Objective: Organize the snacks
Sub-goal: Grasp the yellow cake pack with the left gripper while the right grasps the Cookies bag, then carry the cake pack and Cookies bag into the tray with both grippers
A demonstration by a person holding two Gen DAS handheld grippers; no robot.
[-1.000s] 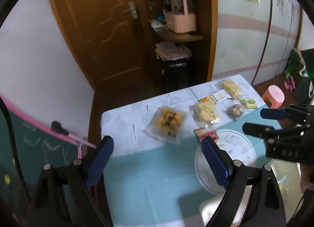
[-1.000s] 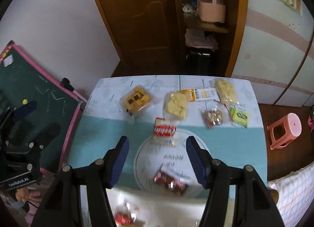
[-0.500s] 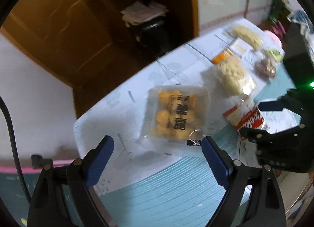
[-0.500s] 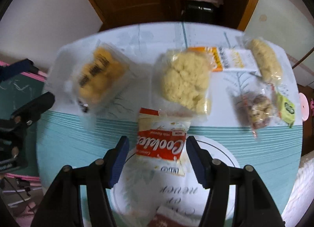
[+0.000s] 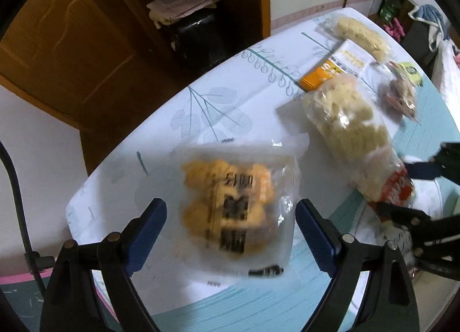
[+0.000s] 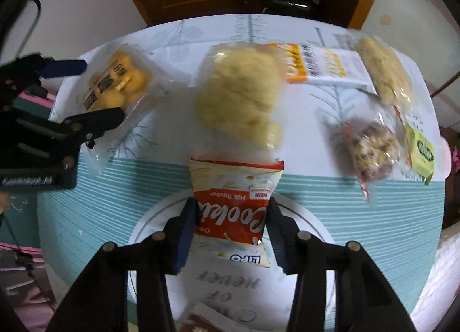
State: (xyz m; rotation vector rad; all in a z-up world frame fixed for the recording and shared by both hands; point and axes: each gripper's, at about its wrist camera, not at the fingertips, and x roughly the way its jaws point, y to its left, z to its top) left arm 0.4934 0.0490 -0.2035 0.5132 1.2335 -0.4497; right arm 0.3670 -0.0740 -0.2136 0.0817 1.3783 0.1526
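A red and white cookie packet [image 6: 233, 211] lies half on the white plate [image 6: 316, 248], its top end off the far rim. My right gripper [image 6: 230, 205] straddles it and its jaws are closing; both blue pads meet the packet's sides. In the left wrist view that gripper [image 5: 395, 188] sits at the right around the packet [image 5: 396, 188]. A clear bag of yellow cakes [image 5: 230, 208] lies on the white tablecloth. My left gripper [image 5: 230, 208] hangs over it, open wide, with its pads clear of the bag's sides. The right wrist view shows it [image 6: 100, 89] at the left.
Behind the plate lie a bag of pale puffed snacks [image 6: 241, 96], an orange and white packet [image 6: 322, 67], a long pale bag [image 6: 382, 70], a bag of nuts [image 6: 373, 148] and a small green packet [image 6: 422, 153]. Another red packet [image 6: 201, 323] lies on the plate's near side.
Both grippers have come down close to the table. The right jaws have narrowed onto the cookie packet. The left gripper has moved over the yellow cake bag, still wide open.
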